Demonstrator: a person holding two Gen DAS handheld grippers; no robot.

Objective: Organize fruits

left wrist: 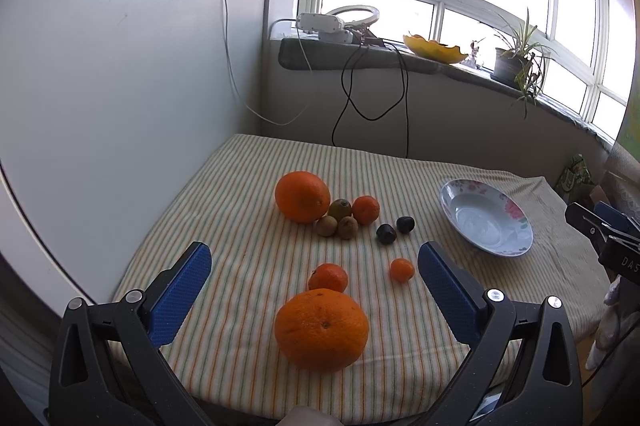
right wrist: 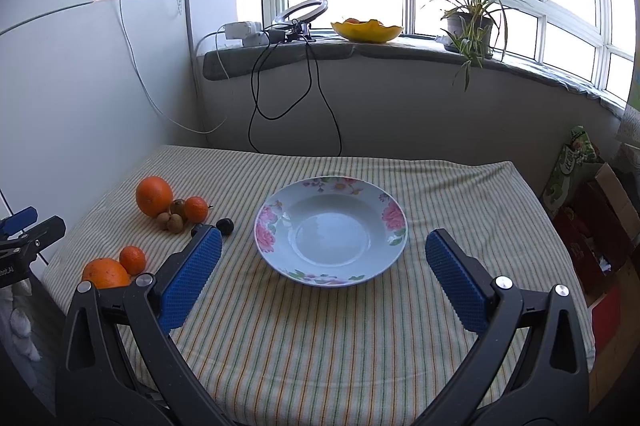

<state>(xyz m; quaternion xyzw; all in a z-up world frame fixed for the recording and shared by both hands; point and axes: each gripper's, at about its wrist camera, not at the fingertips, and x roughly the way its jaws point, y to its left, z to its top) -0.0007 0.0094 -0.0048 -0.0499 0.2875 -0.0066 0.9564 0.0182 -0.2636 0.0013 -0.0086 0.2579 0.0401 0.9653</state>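
Observation:
On the striped cloth, a big orange [left wrist: 321, 330] lies nearest my open, empty left gripper [left wrist: 315, 260], with a tangerine [left wrist: 328, 277] behind it and a tiny one [left wrist: 401, 269] to the right. Farther back sit another big orange [left wrist: 303, 197], a tangerine [left wrist: 365, 210], three kiwis [left wrist: 339, 220] and two dark plums [left wrist: 394, 229]. An empty floral plate [left wrist: 516, 222] lies at the right. In the right wrist view my open, empty right gripper [right wrist: 325, 246] hovers before the plate [right wrist: 392, 218], with the fruits [right wrist: 154, 196] at the left.
A white panel [left wrist: 120, 74] borders the table's left side. The windowsill behind holds a yellow bowl [right wrist: 366, 29], a potted plant [right wrist: 470, 22], a ring light and cables [right wrist: 280, 90]. Boxes and bags [right wrist: 584, 194] stand to the right of the table.

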